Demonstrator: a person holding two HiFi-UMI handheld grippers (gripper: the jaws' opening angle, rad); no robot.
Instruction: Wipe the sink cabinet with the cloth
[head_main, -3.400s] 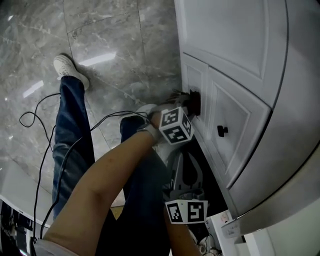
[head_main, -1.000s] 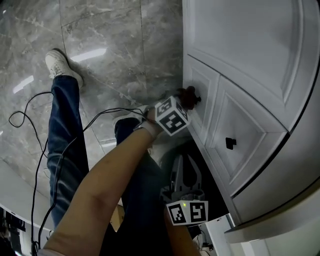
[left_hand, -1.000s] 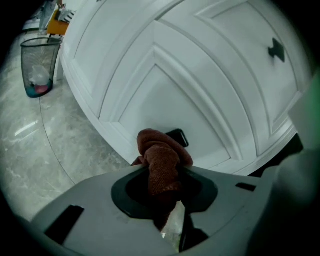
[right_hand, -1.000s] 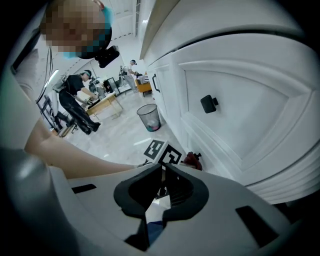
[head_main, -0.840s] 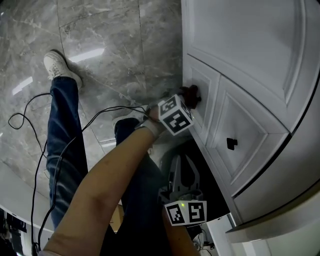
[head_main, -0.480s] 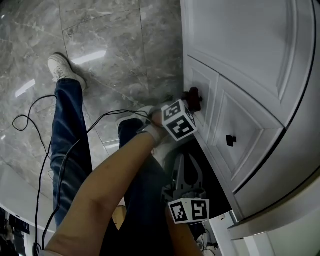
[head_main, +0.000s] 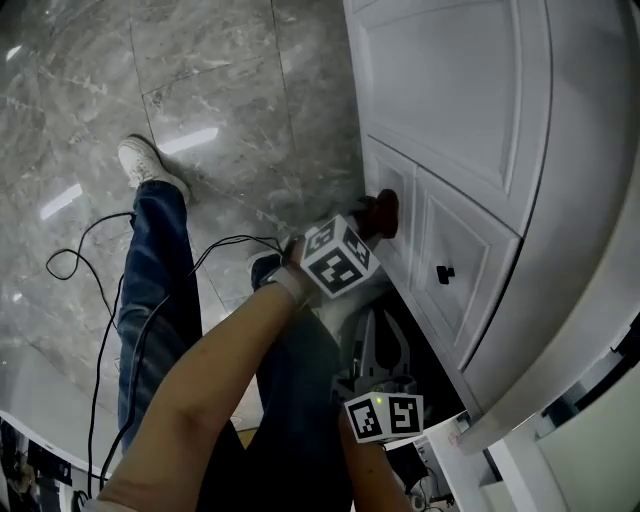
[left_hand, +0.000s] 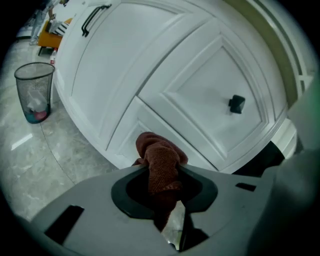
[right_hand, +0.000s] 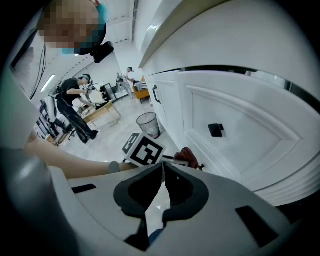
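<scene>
A rust-brown cloth (left_hand: 159, 161) is pinched in my left gripper (left_hand: 162, 177), its bunched end against the lower left panel of the white sink cabinet (left_hand: 165, 75). From the head view the cloth (head_main: 381, 212) touches the cabinet (head_main: 450, 100) beside the panel edge, with the left gripper (head_main: 365, 232) under its marker cube. A black knob (left_hand: 236, 103) sits on the neighbouring panel. My right gripper (head_main: 375, 345) hangs low near the cabinet's dark toe space, jaws shut and empty. In the right gripper view the right gripper (right_hand: 163, 165) points at the cloth (right_hand: 190, 155).
Grey marble floor (head_main: 200, 90) spreads to the left, with a black cable (head_main: 110, 300) trailing across it. A wire waste bin (left_hand: 34, 92) stands by the cabinet further along. The person's legs in jeans (head_main: 160, 270) stand close to the cabinet. Other people work at tables (right_hand: 80, 107) in the distance.
The left gripper with the cloth has slid a little along the lower cabinet panel, staying against it. The head view has shifted, and the right gripper has stayed low.
</scene>
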